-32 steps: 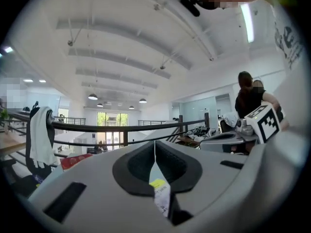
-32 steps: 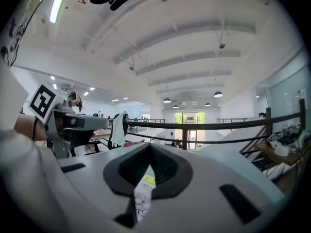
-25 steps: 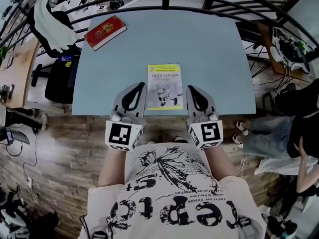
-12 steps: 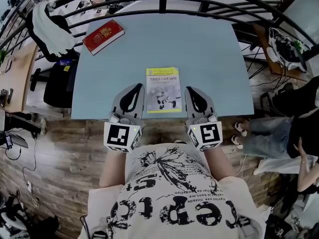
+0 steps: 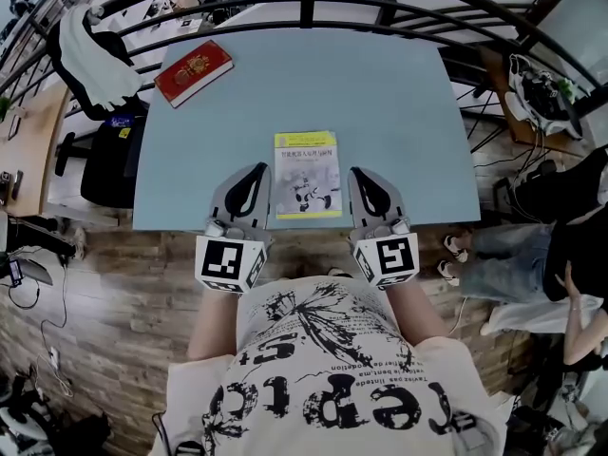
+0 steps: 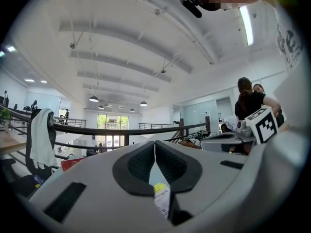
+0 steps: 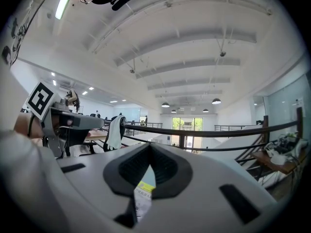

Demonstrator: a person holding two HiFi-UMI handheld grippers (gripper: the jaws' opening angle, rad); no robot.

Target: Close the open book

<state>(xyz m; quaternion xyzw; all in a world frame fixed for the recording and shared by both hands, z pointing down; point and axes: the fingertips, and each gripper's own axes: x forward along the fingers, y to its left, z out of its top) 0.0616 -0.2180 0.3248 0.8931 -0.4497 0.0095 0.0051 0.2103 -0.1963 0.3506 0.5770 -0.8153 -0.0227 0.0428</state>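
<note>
book (image 5: 306, 174), a thin paperback, lies flat and cover up near the front edge of the tabletop (image 5: 380, 93), between the left tool (image 5: 253, 174) and right tool (image 5: 363, 177), both clenched on nothing. it looks light, floppy and likely to slide; best taken at the free edge of the cover.

Left hand-held gripper (image 6: 154, 144): jaws together; booklet (image 6: 161, 197) glimpsed beneath; black railing (image 6: 97, 130) beyond, red book (image 6: 72, 163) left.

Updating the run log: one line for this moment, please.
book: closed, flat on table | left gripper: shut, empty | right gripper: shut, empty
</note>
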